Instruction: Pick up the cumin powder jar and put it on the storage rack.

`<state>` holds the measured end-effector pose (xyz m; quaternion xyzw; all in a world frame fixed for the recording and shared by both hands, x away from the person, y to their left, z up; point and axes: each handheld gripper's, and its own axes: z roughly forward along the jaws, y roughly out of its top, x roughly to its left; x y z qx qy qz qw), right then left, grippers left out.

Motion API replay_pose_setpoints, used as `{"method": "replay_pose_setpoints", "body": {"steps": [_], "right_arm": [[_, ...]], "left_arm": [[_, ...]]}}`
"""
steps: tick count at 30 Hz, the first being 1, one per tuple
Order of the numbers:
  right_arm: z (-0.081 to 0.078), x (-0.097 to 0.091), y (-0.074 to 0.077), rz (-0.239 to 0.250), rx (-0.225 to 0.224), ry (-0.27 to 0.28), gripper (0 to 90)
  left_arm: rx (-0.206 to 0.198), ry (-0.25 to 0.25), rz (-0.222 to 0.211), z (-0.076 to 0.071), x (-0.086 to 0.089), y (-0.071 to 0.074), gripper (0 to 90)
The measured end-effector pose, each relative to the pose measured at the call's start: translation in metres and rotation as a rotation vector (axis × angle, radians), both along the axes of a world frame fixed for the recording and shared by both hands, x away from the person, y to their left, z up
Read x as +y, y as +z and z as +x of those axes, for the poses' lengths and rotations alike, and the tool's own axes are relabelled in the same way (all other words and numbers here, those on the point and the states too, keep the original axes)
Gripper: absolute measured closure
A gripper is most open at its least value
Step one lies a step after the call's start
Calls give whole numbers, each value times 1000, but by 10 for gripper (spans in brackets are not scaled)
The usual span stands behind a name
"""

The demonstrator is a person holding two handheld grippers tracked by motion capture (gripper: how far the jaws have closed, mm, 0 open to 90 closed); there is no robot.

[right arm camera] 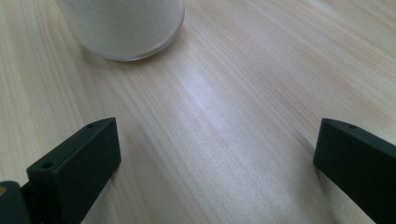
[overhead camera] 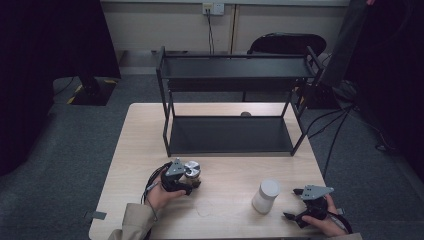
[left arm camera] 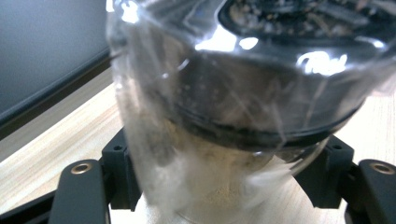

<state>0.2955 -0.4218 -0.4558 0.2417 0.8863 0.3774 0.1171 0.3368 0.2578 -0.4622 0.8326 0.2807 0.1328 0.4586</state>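
Observation:
A clear glass jar (overhead camera: 193, 169) with a silver lid and pale powdery contents sits between the jaws of my left gripper (overhead camera: 189, 181) at the table's front left. In the left gripper view the glass jar (left arm camera: 224, 107) looms very close and tilted, and the left gripper (left arm camera: 229, 191) is shut on its lower body, a jaw pressing each side. A white frosted jar (overhead camera: 265, 196) stands at the front right. My right gripper (overhead camera: 294, 204) rests just right of it, open and holding nothing. In the right gripper view the white jar (right arm camera: 126, 25) stands ahead and left of the right gripper (right arm camera: 217, 149).
A black two-tier metal rack (overhead camera: 232, 135) stands on the far half of the wooden table (overhead camera: 225, 210), both shelves bare. A black chair (overhead camera: 287, 44) and cables lie behind it on the floor.

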Motion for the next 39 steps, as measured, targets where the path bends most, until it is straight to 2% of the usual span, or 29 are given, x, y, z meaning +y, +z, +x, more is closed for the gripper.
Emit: {"method": "replay_pose_setpoints", "body": {"steps": [5,18,20,23,29,31,32,39], "right_arm": [[0,0,0,0,0,0,0],[0,0,0,0,0,0,0],[0,0,0,0,0,0,0],[0,0,0,0,0,0,0],[0,0,0,0,0,0,0],[0,0,0,0,0,0,0],[0,0,0,0,0,0,0],[0,0,0,0,0,0,0]], "left_arm": [[-30,0,6,-3,0,-1,303],[-51,9,16,-7,-2,1,307],[-55,17,5,-9,-1,3,307],[-62,24,-17,-11,2,10,307],[-62,27,-22,-10,6,23,307],[-62,20,-10,-9,7,34,308],[-62,20,-10,-9,7,34,308],[-53,13,-25,-2,9,62,307]]}}
